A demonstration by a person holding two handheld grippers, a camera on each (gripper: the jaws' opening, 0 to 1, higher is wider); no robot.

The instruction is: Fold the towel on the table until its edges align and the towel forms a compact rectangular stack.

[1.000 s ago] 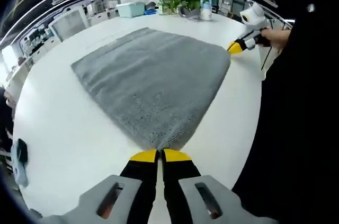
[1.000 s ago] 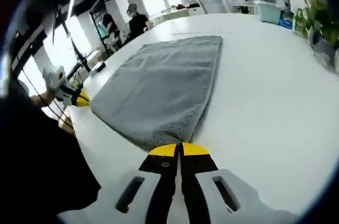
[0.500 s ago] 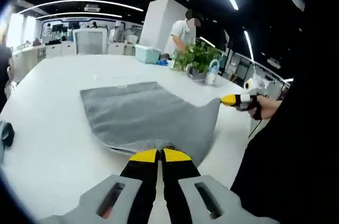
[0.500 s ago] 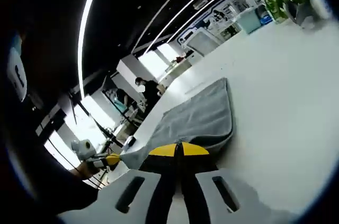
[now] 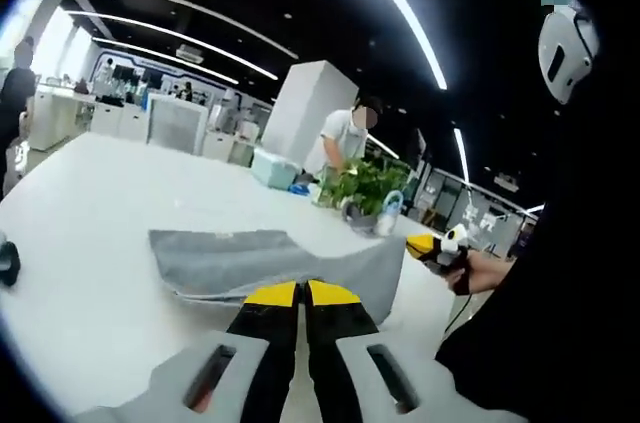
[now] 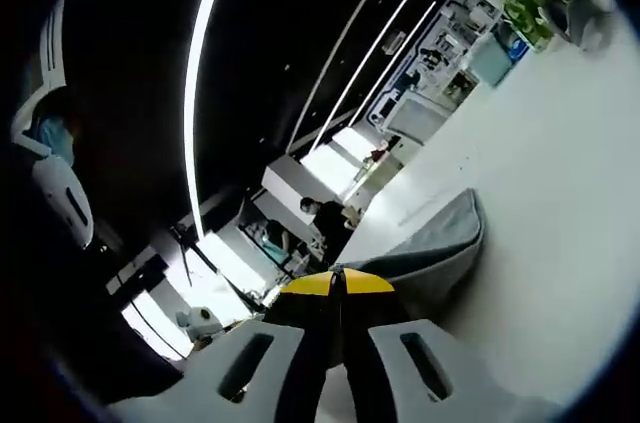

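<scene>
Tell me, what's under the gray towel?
The towel lies on the white table, its near edge lifted by the left gripper and the right gripper. Anything beneath the flat part is covered.

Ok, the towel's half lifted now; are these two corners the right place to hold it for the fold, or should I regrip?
Keep the corner grips. The left tool and right tool each pinch a near corner of the grey towel, so its near edge hangs between them while the far edge lies on the white table. Holding both ends of one edge from the near side should let it carry over evenly.
</scene>
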